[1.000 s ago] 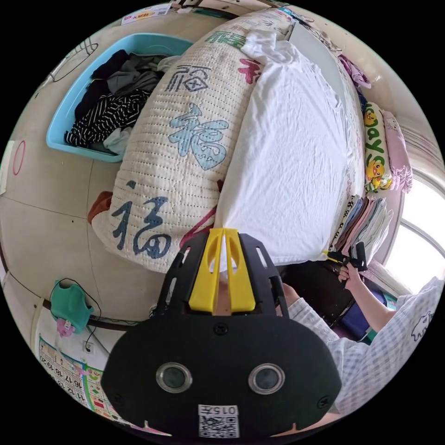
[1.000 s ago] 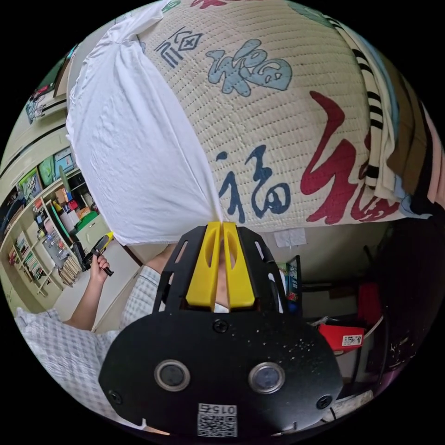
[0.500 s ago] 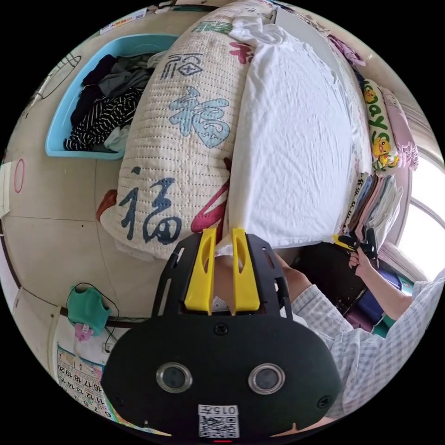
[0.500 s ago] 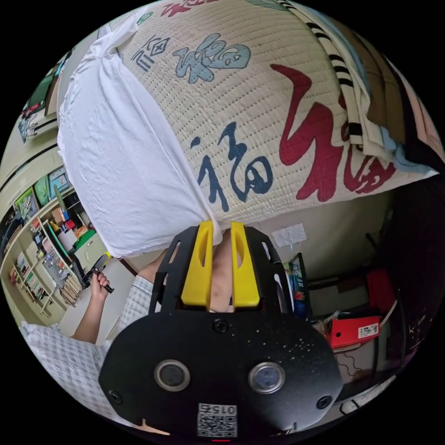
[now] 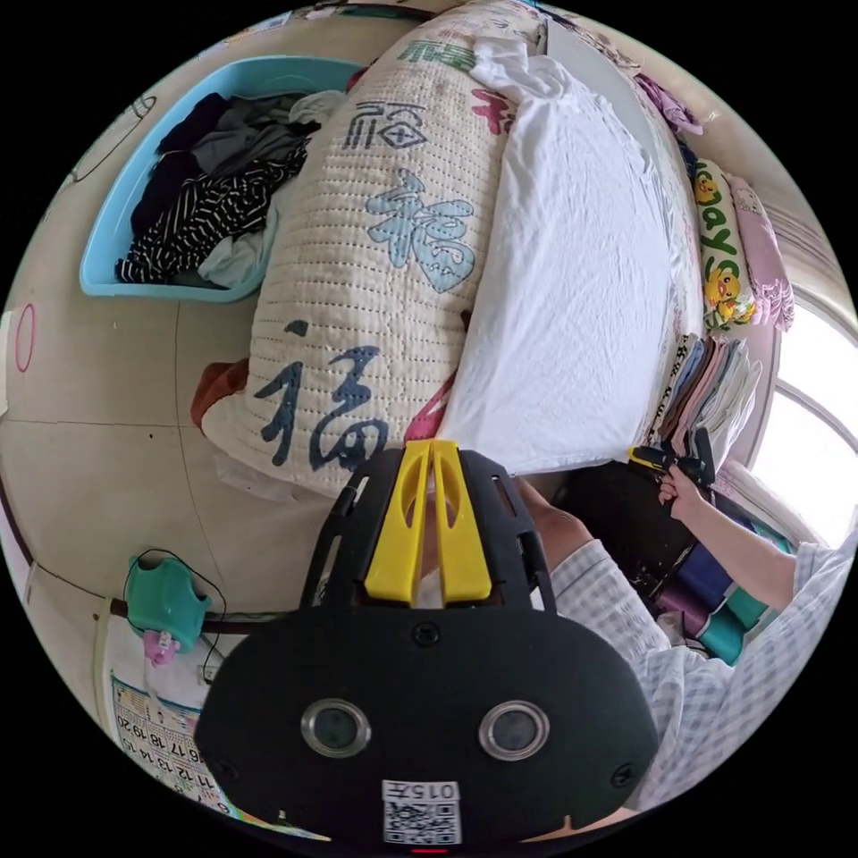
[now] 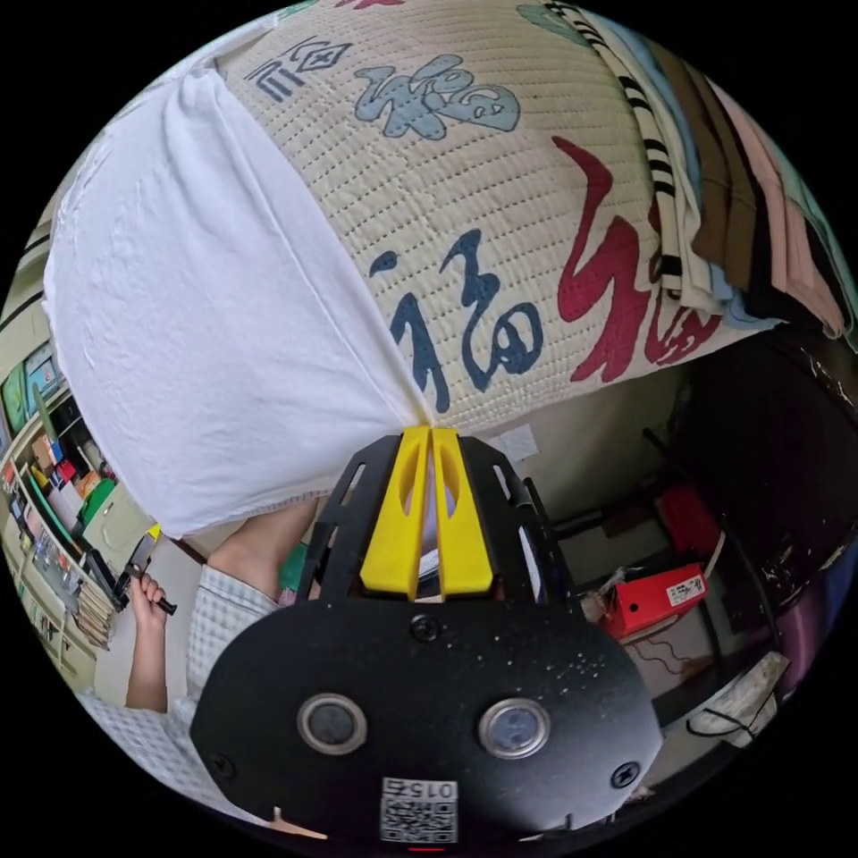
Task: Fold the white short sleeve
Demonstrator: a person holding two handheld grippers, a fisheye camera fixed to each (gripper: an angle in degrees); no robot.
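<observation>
Your left claw (image 5: pixel 433 444) has its yellow jaws pressed together at the tips, right at the near corner of the white short sleeve (image 5: pixel 572 304); whether cloth is pinched there I cannot tell; your right claw (image 6: pixel 432 433) is closed the same way on the other near corner of the shirt (image 6: pixel 206 340), cloth drawn to a point into the tips; the shirt lies spread flat on the cream quilted bed cover (image 5: pixel 375 268), near edge at the bed's edge; blue basket (image 5: pixel 103 241) of dark clothes sits on the floor beside the bed; folded stack (image 6: pixel 733 214) lies on the bed past the shirt.
</observation>
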